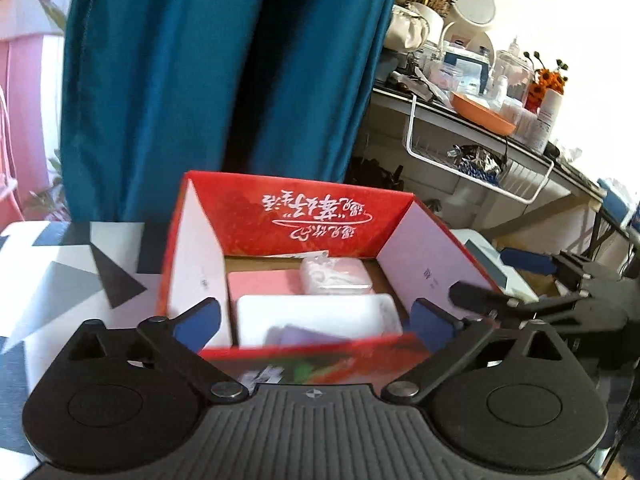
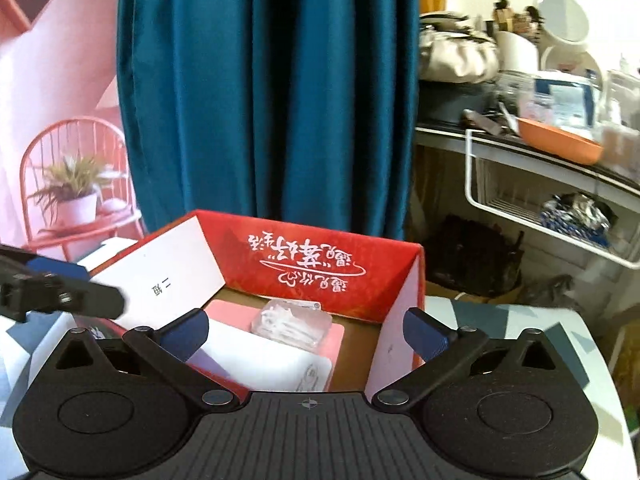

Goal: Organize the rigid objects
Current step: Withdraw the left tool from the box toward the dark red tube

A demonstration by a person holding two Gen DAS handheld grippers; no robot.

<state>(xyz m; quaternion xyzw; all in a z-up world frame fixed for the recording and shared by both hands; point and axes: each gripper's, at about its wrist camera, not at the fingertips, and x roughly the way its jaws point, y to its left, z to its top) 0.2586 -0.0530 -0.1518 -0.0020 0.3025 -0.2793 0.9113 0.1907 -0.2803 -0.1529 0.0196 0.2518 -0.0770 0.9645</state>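
On the patterned tabletop (image 1: 60, 280) stands the red box (image 1: 296, 208), flaps up. The left gripper (image 1: 316, 320) and the right gripper (image 2: 306, 332) hover before it, fingers spread wide, grasping nothing. Inside lie a pink case (image 1: 264, 284), a white case (image 1: 316, 316) and a clear packet (image 1: 336, 276): probably light, stiff, slippery; pinch each across its narrow edges.

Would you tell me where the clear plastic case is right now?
In both wrist views the clear plastic case lies inside the red box, toward its back wall, resting on the pink box behind the white box.
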